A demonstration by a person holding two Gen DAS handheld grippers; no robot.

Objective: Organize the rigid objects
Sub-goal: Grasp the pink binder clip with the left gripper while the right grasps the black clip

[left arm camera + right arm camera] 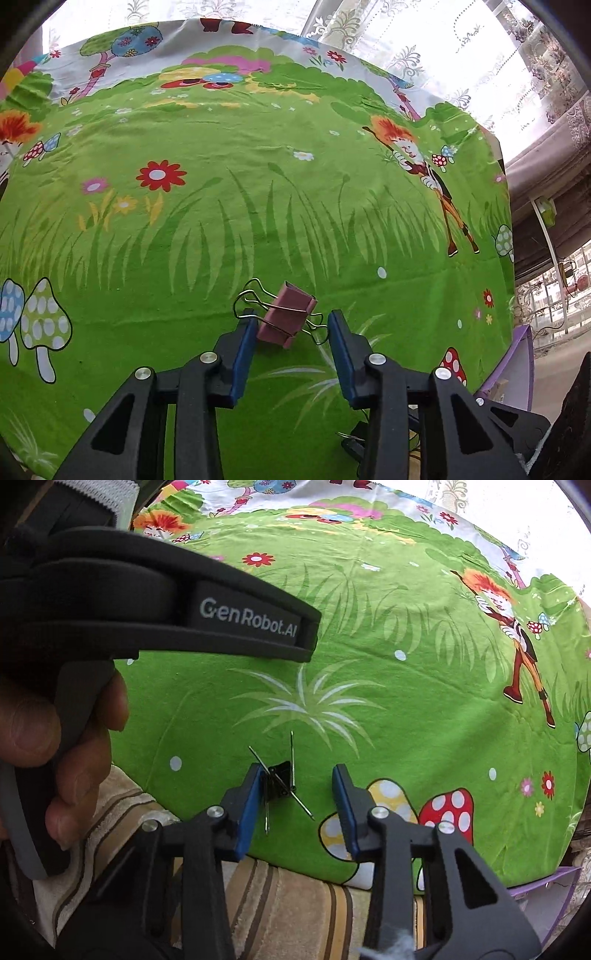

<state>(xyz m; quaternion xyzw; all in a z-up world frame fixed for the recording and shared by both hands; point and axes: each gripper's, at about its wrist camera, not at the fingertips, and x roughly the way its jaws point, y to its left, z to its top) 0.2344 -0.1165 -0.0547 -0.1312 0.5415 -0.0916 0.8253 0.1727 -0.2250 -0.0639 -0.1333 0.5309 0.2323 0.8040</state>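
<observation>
A pink binder clip (286, 315) with silver wire handles lies on the green cartoon cloth (258, 206). My left gripper (291, 325) is open, its blue pads on either side of the clip, the left pad close to a handle. In the right wrist view a small black binder clip (277, 780) with thin wire handles lies on the cloth (369, 664) near the front edge. My right gripper (297, 781) is open around it, the clip next to the left pad.
The left gripper's black body (147, 602), held by a hand (55, 760), fills the upper left of the right wrist view. A striped cushion (280, 904) lies below the cloth edge. A purple box (517, 373) stands at the table's right side. Lace curtains (461, 55) hang behind.
</observation>
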